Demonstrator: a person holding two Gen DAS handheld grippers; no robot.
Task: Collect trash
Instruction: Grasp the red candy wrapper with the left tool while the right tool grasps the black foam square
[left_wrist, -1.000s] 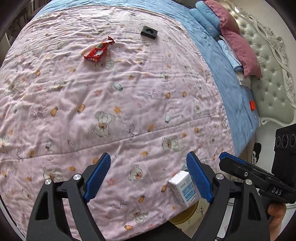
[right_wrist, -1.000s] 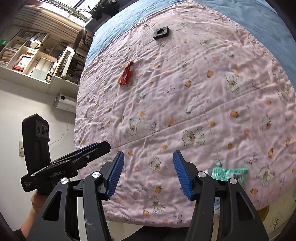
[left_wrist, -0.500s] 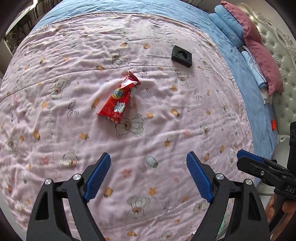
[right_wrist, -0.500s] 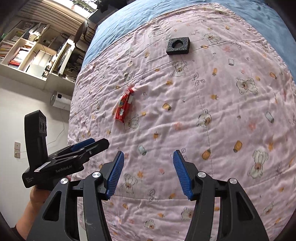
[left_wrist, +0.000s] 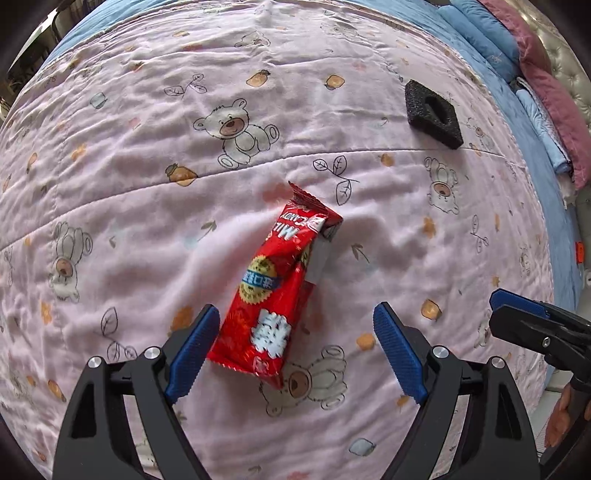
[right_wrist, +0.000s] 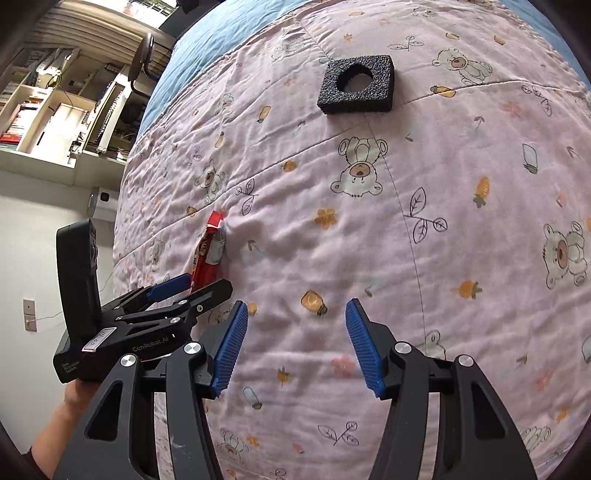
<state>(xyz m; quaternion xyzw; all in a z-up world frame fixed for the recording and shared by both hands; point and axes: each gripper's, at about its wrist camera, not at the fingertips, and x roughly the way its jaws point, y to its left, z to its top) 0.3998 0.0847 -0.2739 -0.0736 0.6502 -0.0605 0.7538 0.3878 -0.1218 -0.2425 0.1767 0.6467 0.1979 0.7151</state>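
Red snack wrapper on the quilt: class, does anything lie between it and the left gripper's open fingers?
Nothing visible does. The red snack wrapper lies flat on the pink quilt, its near end already between the open jaws of the left gripper. The black foam block sits well beyond, off to the right.

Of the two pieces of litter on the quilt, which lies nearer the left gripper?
The red snack wrapper, lying partly between the open left gripper fingers. The black foam block with a hole sits well beyond.

Left gripper (right_wrist: 177, 291) body reads "GenRobot.AI".
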